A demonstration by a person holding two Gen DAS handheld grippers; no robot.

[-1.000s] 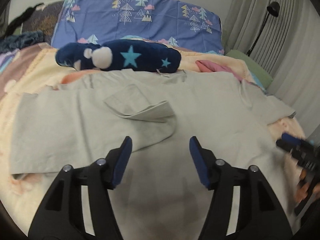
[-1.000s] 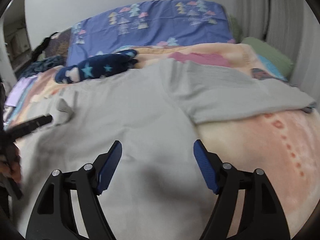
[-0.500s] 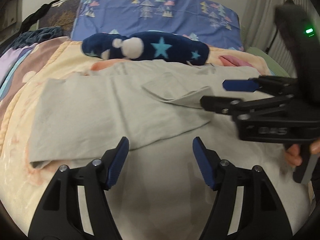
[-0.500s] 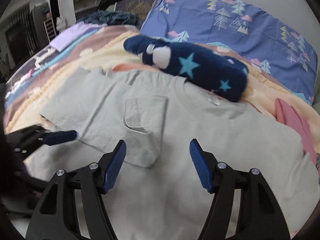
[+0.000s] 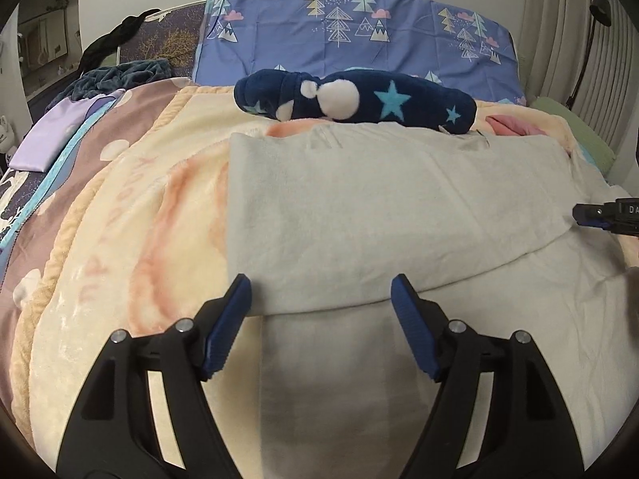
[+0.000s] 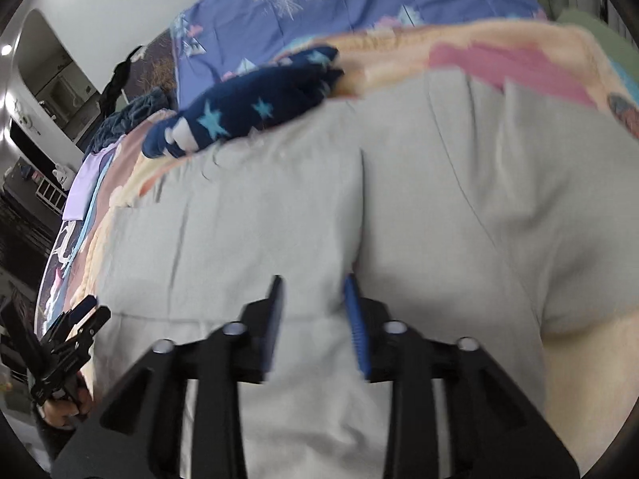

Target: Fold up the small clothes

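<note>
Lying mid-frame on the peach blanket [image 5: 120,239], grey garment [image 5: 379,207] now with its left portion folded over to a straight edge at centre, pocket flap of half a second ago gone from sight. Left gripper [image 5: 321,303] spread wide, holding nothing, low in frame above the fold's near edge; right gripper [image 6: 313,311] narrowed from its earlier wide gap, cloth between the blue pads, grip itself blurred, cannot tell, only its tip at the left view's right edge. Behind, touching the garment's far edge: navy star plush [image 5: 359,99], before a blue tree-print pillow [image 5: 359,36], upper frame.
</note>
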